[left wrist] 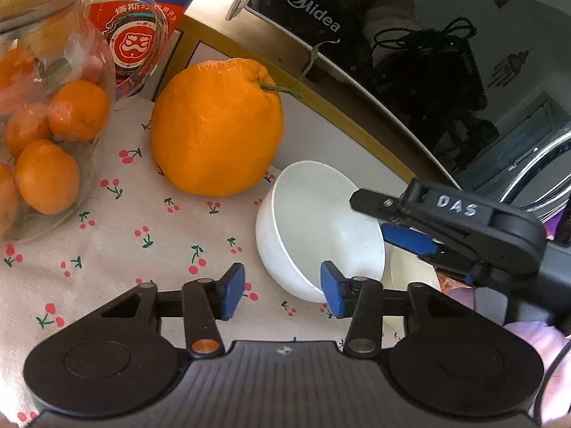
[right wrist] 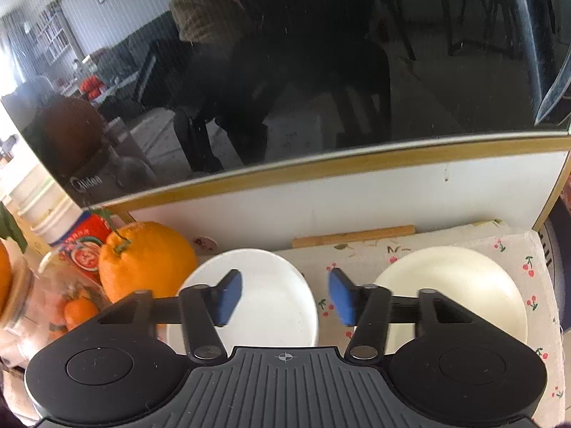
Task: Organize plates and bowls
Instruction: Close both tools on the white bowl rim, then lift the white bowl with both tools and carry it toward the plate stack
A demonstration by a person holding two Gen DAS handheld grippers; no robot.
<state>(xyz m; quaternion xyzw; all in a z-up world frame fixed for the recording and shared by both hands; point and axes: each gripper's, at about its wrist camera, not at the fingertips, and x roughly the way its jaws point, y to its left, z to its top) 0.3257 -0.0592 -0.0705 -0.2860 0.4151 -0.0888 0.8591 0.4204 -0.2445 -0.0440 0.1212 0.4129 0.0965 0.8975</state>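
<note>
Two grippers close in on white dishes set on a cherry-print cloth over the desk, w/ a black microwave point(right wrist: 285, 53) looming at the far side.

The left gripper point(left wrist: 283, 291) hovers low at the near edge of a white bowl point(left wrist: 314, 228); jaws stand partly open, nothing pinched, its right pad just at the bowl's near rim, the left pad over bare cloth. The right gripper point(right wrist: 284, 296) is likewise part-open and empty, poised above the gap between that bowl point(right wrist: 264, 296) on the left and a cream plate point(right wrist: 460, 285) on the right; from the left wrist view its fingers reach over the bowl's right rim. Whether any pad actually touches the bowl can't be told.

Risks from here, as a judgement: both grippers crowd the same bowl, so they may knock fingers or push the bowl from two sides at once. The bowl's wall is smooth and curved; a pinch on the rim alone could let it slip or tip, esp. if lifted fast. A big orange point(left wrist: 216, 128) sits just beside the bowl on the far left, and a nudge could roll it into the glass jar of small oranges point(left wrist: 46, 135) nearby. A paper cup point(left wrist: 142, 25) stands further back, less exposed. The loose cloth point(left wrist: 142, 242) may drag or bunch if a dish is slid rather than lifted, shifting the plate near the desk's right edge.
</note>
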